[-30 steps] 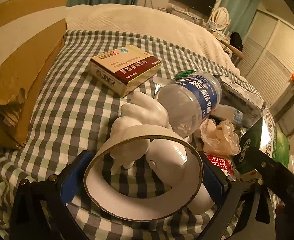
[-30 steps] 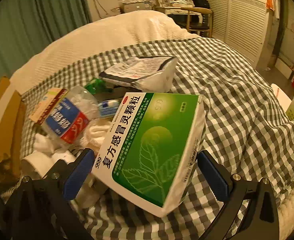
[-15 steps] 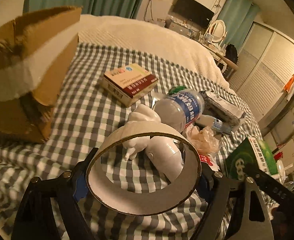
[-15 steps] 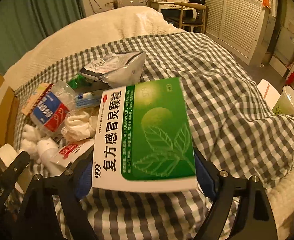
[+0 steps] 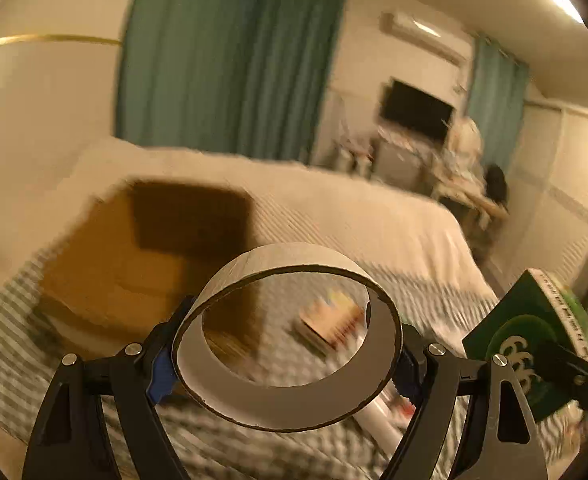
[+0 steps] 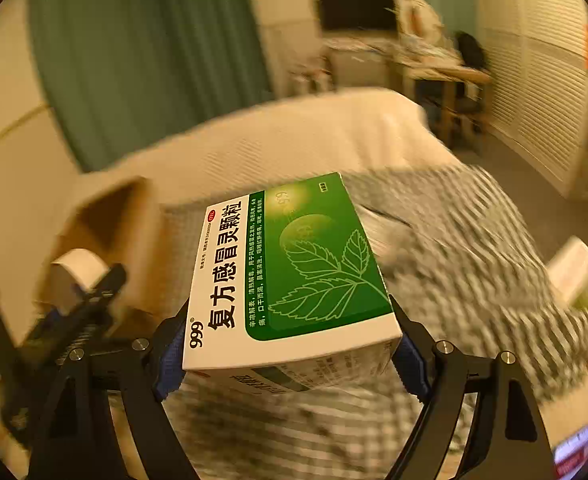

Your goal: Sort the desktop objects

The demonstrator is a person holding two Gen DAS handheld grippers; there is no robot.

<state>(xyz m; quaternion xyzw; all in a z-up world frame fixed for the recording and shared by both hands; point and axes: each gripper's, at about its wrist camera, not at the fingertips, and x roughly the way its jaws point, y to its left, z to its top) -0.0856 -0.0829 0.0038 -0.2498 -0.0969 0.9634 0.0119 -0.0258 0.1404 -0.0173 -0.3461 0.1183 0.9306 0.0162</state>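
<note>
The left gripper (image 5: 285, 360) clamps a tape roll (image 5: 289, 396) between its jaws. Beyond the jaws lies a blurred cardboard box (image 5: 133, 264); right of them, a green box (image 5: 534, 336) is held up.

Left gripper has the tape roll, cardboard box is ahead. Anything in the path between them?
Nothing visible. The left gripper holds the tape roll above the checked cloth. The open cardboard box sits ahead to the left, with only air between. The green medicine box in the right gripper is off to the right. The frame is motion-blurred.
</note>
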